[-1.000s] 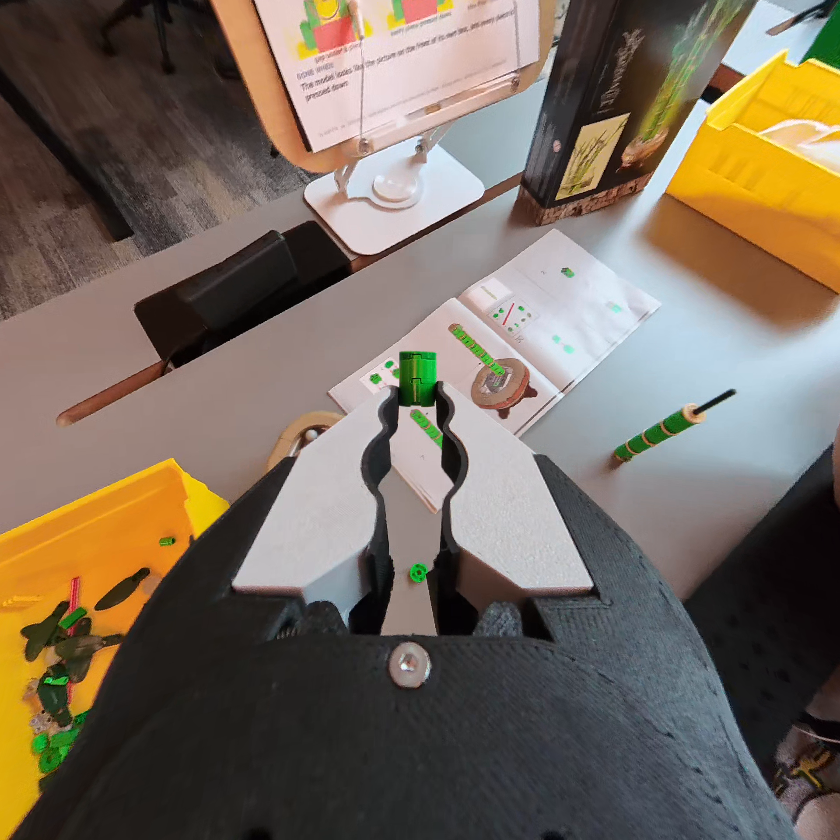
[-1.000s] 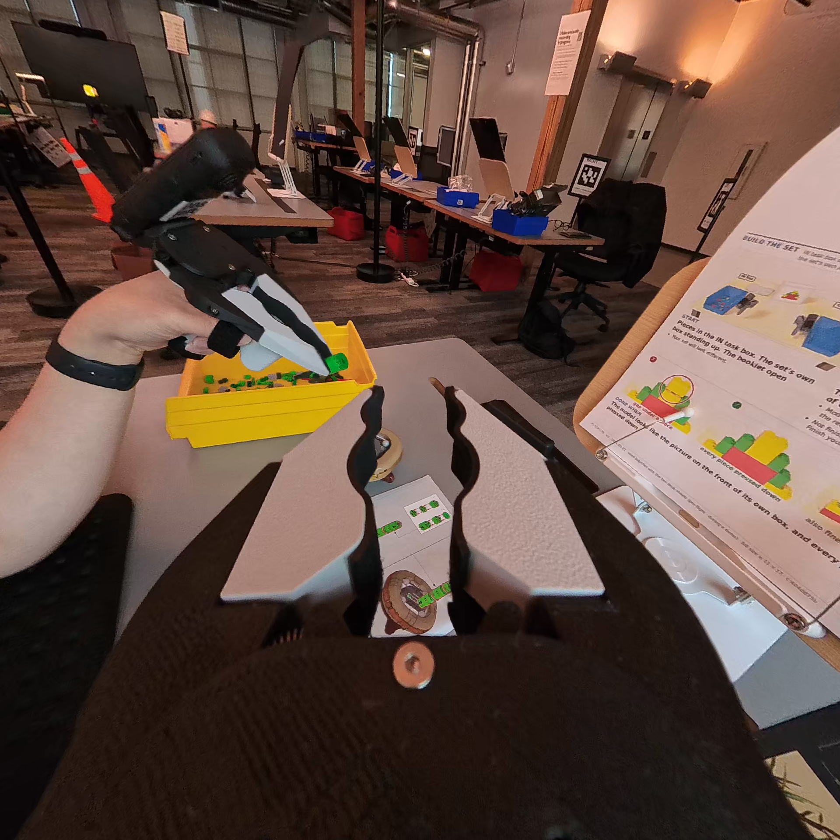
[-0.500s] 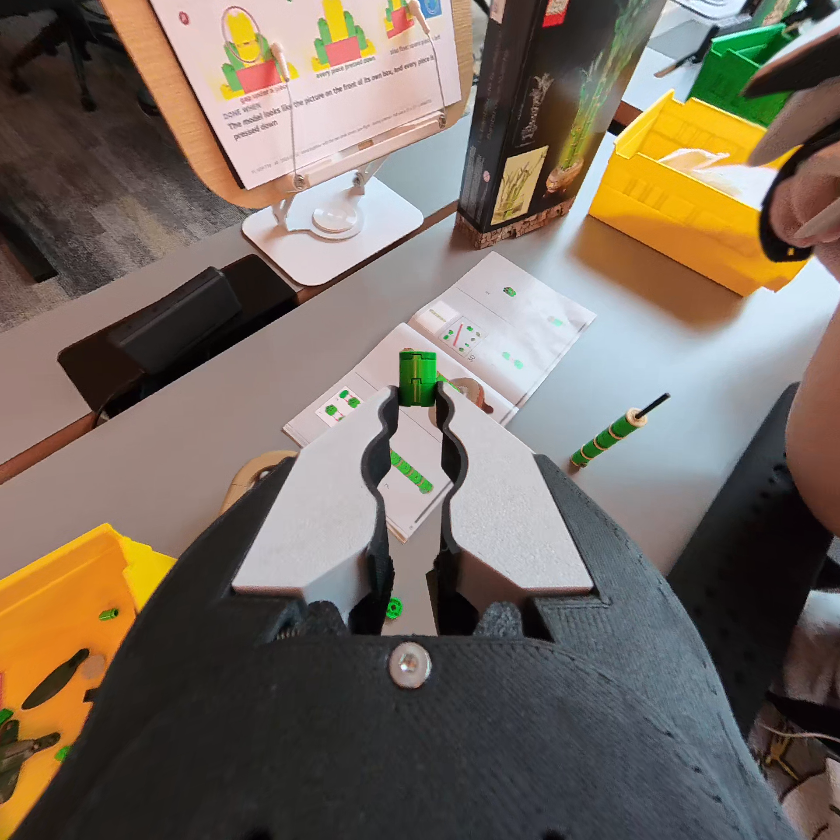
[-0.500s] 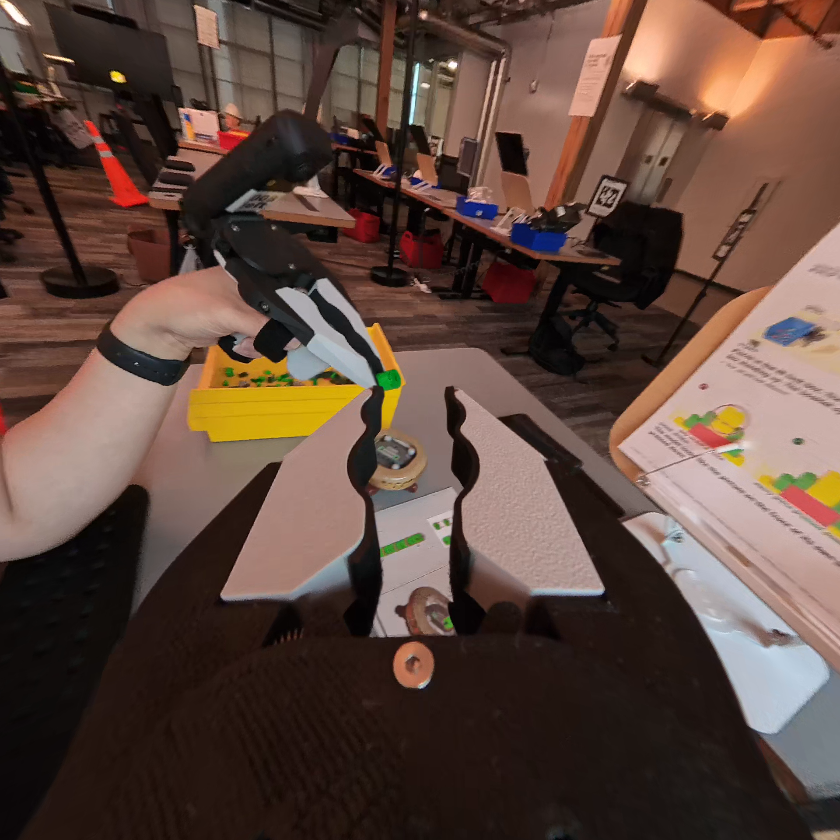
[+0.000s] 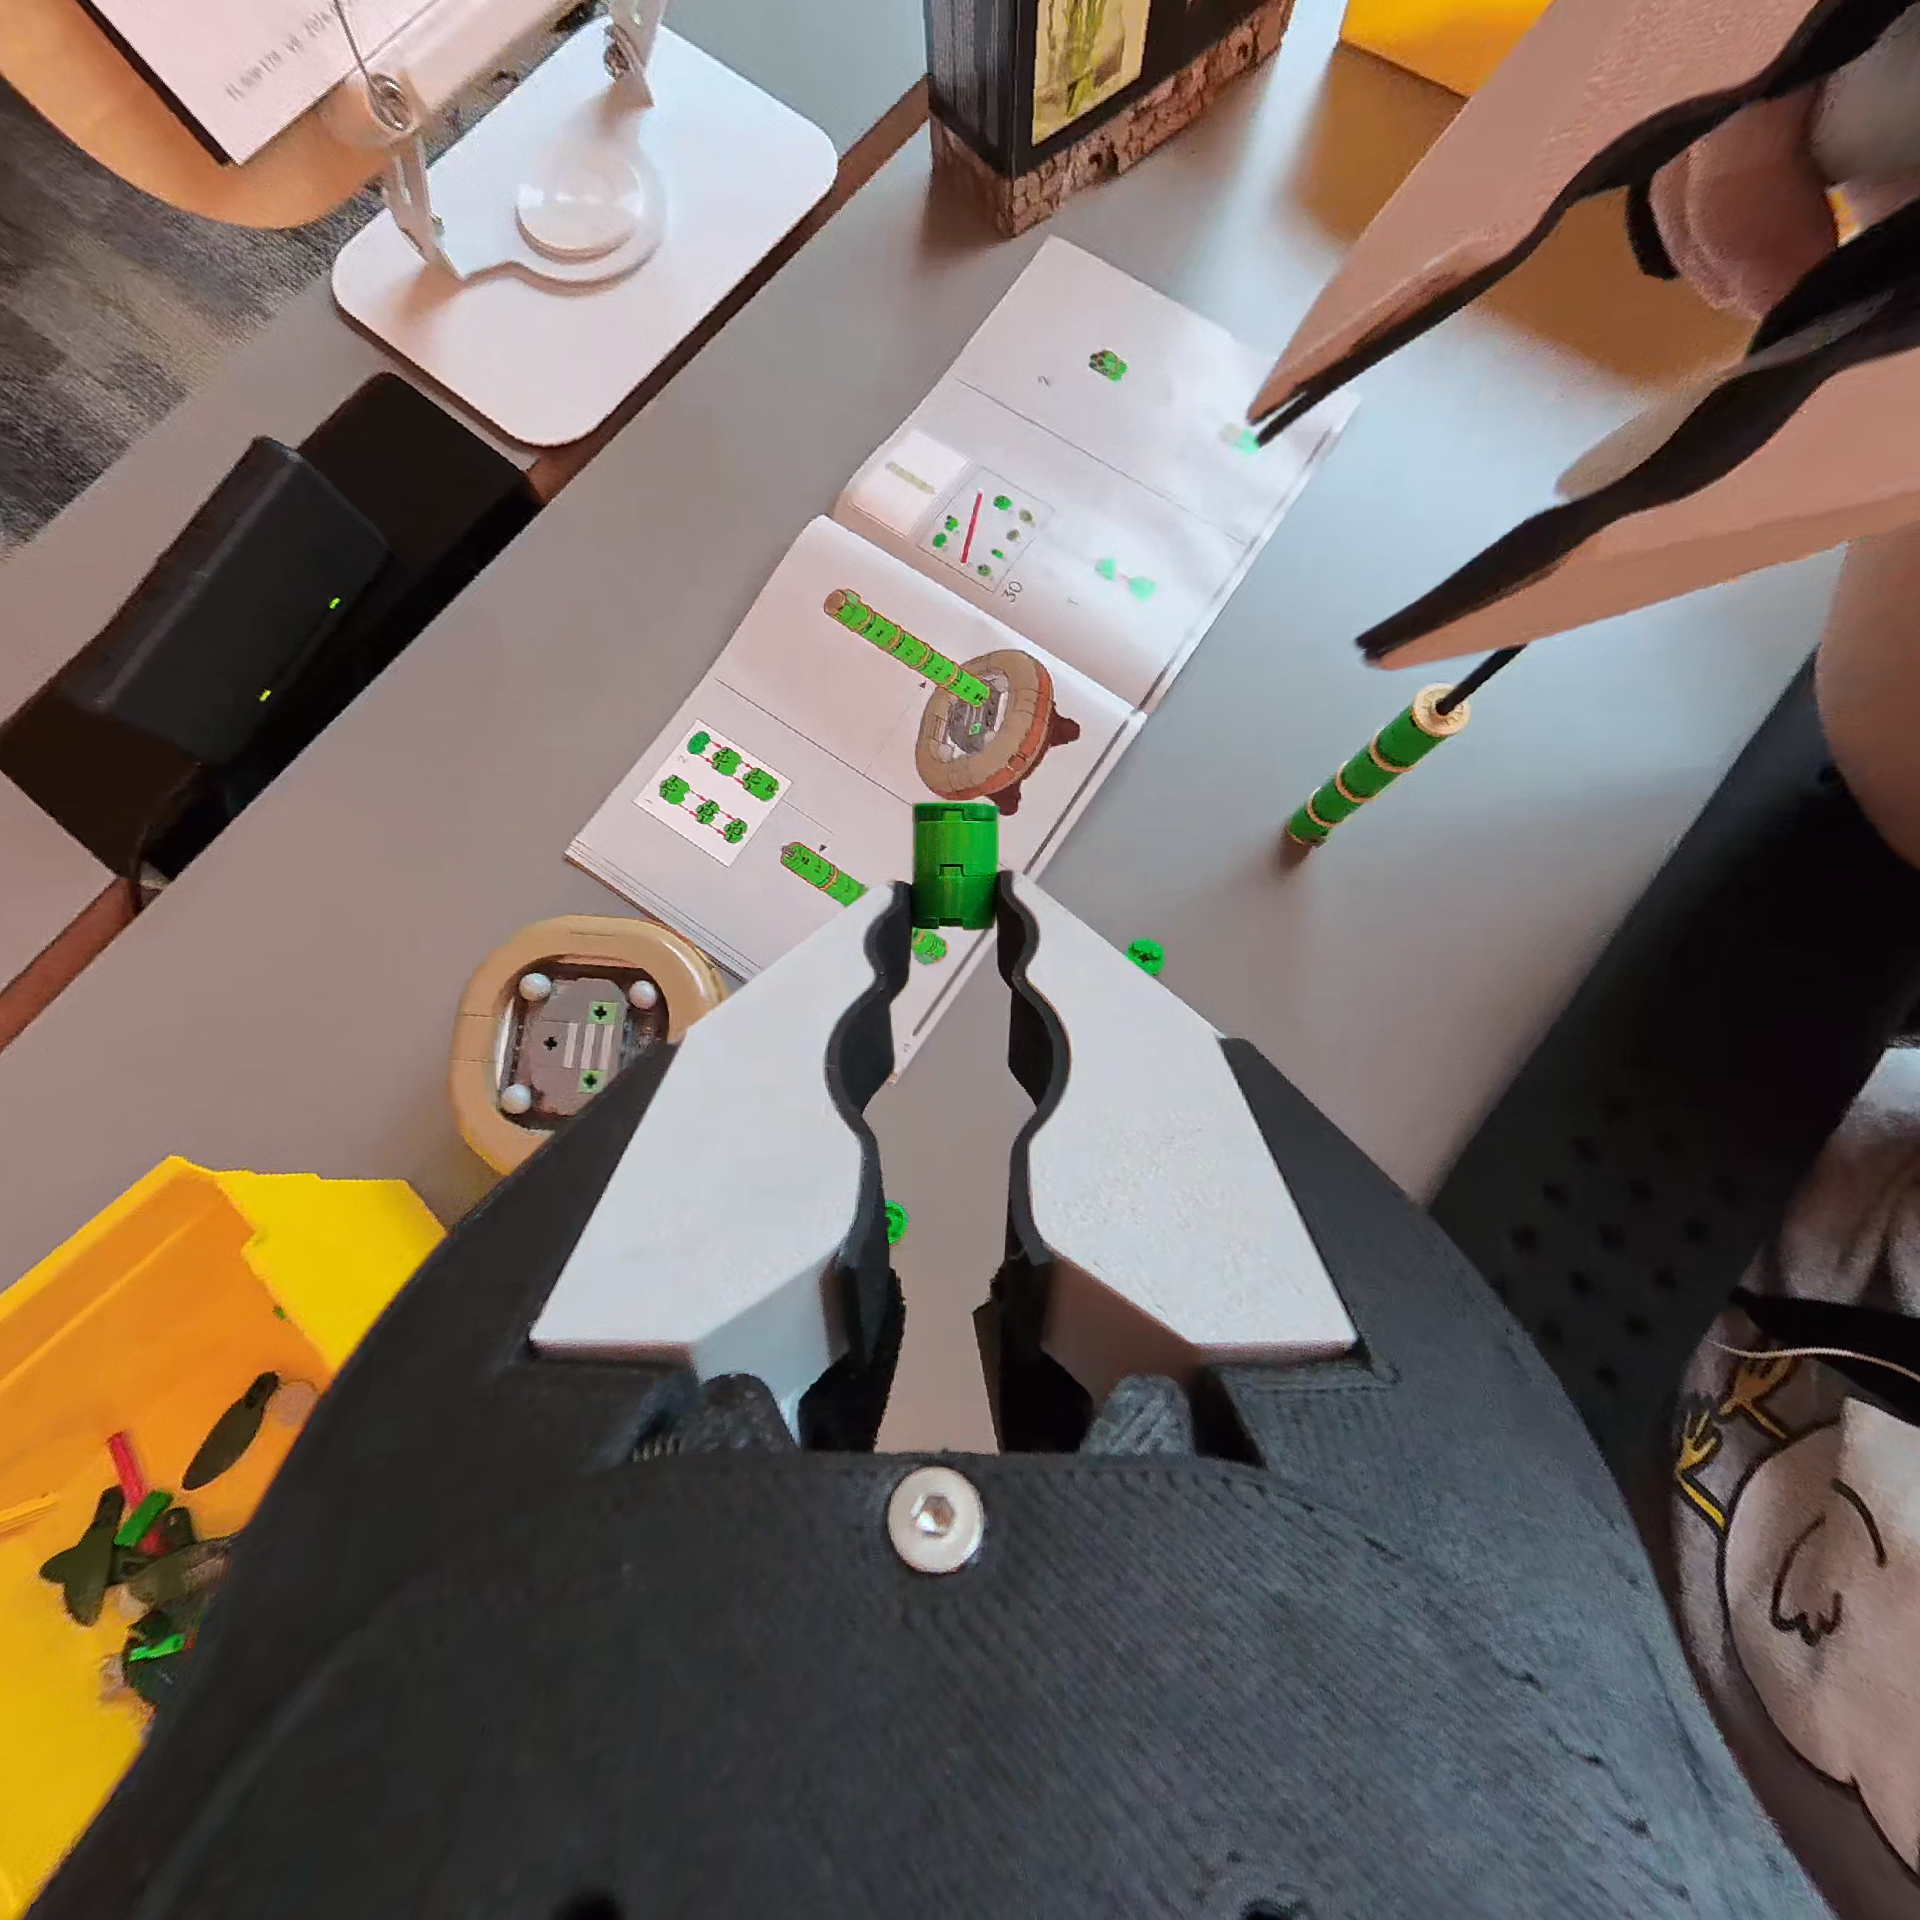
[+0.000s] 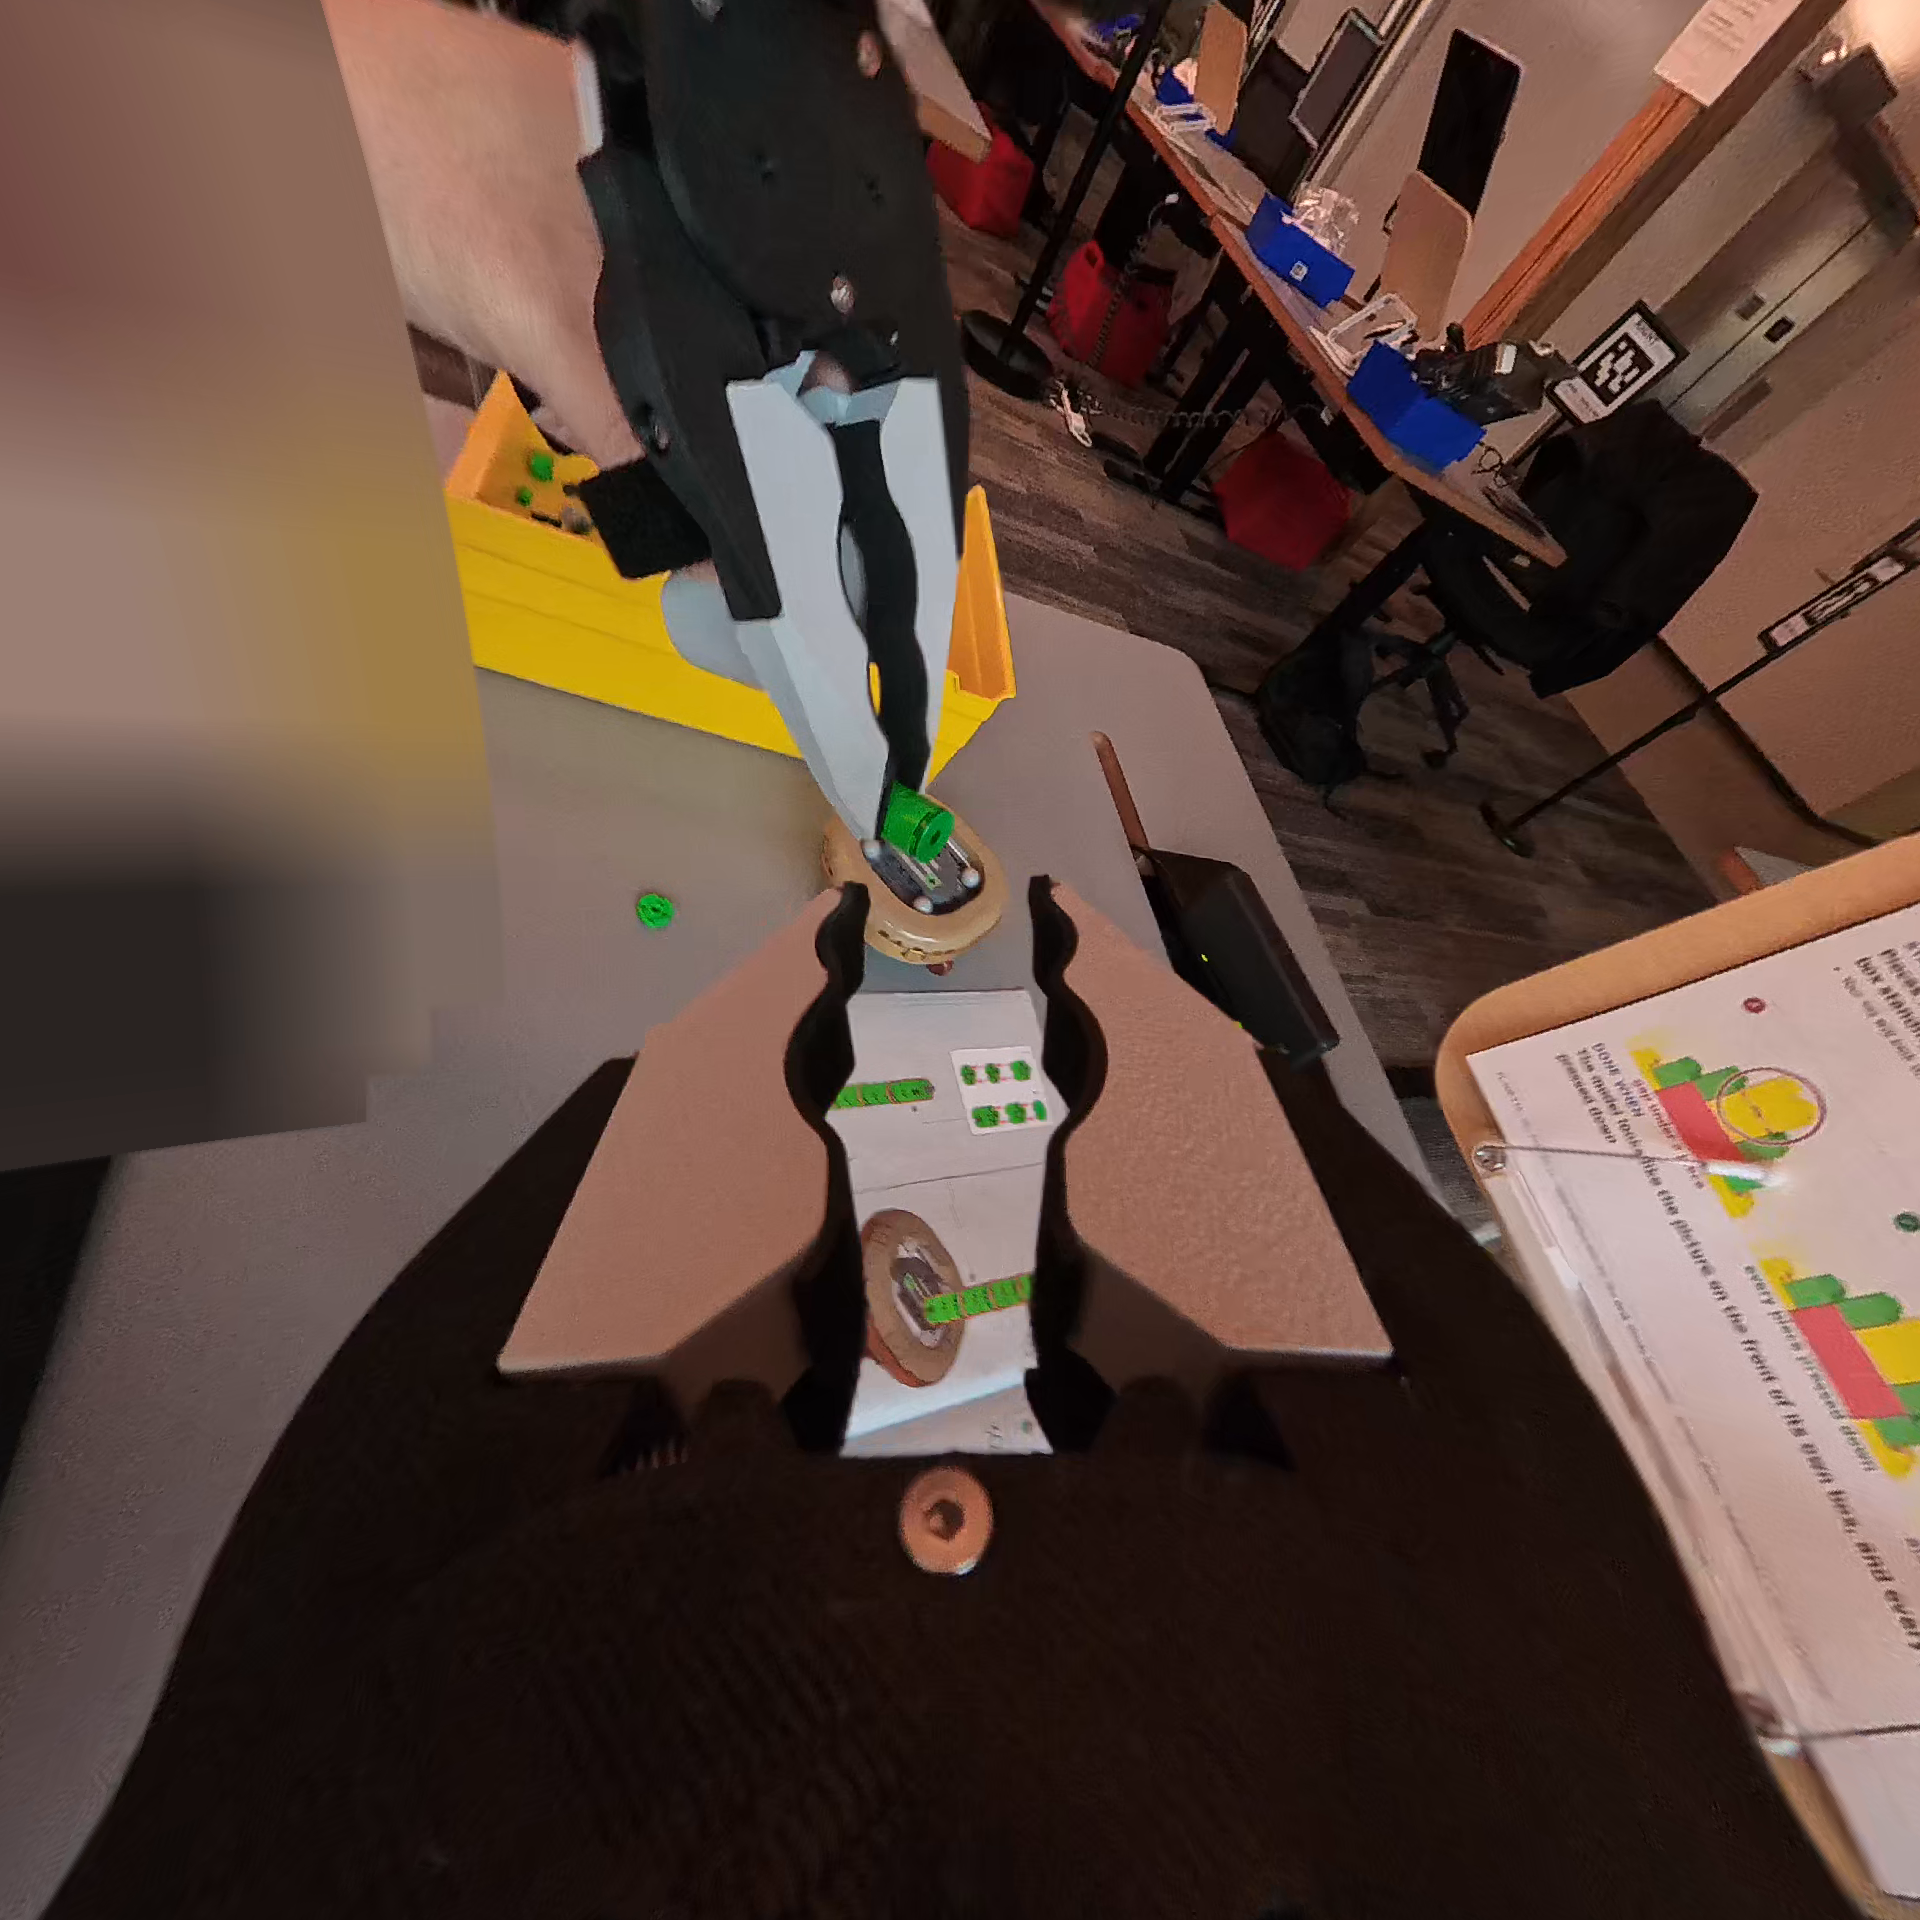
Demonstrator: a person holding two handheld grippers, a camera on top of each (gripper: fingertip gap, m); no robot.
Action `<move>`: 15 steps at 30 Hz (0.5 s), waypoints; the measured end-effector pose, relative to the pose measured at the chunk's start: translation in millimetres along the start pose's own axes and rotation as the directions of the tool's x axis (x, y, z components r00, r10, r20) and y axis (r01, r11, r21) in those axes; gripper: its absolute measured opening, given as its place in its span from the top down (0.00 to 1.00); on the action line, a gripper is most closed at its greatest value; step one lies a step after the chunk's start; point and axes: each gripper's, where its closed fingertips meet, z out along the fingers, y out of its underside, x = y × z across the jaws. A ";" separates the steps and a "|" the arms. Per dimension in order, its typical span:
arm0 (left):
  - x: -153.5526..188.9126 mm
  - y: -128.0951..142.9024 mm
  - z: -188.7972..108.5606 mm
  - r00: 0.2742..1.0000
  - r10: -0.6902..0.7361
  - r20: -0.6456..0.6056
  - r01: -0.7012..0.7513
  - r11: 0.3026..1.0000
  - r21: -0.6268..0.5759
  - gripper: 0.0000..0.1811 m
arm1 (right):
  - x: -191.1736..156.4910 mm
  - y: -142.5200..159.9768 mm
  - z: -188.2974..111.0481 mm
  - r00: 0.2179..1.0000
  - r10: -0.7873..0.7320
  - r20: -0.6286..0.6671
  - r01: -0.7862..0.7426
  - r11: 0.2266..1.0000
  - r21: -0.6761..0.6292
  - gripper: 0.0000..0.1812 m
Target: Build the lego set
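1. Grey worktop (image 5: pixel 1351 1039) carries the open instruction booklet (image 5: pixel 987 582), kept flat for reference.
2. Left claw (image 5: pixel 954 902) is clamped on a green cylinder brick (image 5: pixel 954 862), held above the tan base (image 5: pixel 488 1029), probably for stacking.
3. Right claw (image 6: pixel 943 904) hovers spread, empty, near the banded green stalk (image 5: pixel 1371 764).

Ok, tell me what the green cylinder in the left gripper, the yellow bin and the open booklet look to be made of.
Green cylinder: moulded plastic, likely; uniform colour, crisp seams, soft sheen.
Yellow bin: also plastic by its look; smooth, glossy, evenly coloured walls.
Booklet: printed paper; thin white pages, centre fold, slightly lifted edges.
The left gripper is shut on the cylinder.
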 end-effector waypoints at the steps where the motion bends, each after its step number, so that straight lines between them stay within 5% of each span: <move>1: 0.5 -2.1 -0.3 1.000 -0.004 0.001 0.004 1.000 0.008 0.92 | -0.8 2.6 0.7 0.999 -0.039 -0.004 0.039 0.999 -0.013 0.82; 8: 31.1 -24.6 6.8 0.981 -0.013 -0.192 0.033 0.994 0.102 0.92 | 5.8 14.6 9.1 0.976 -0.198 -0.085 0.190 0.977 -0.093 0.82; 15: 22.6 -24.3 17.8 0.954 -0.149 -0.260 0.174 0.982 0.073 0.92 | 2.3 35.3 21.3 0.913 -0.399 -0.085 0.374 0.902 -0.214 0.82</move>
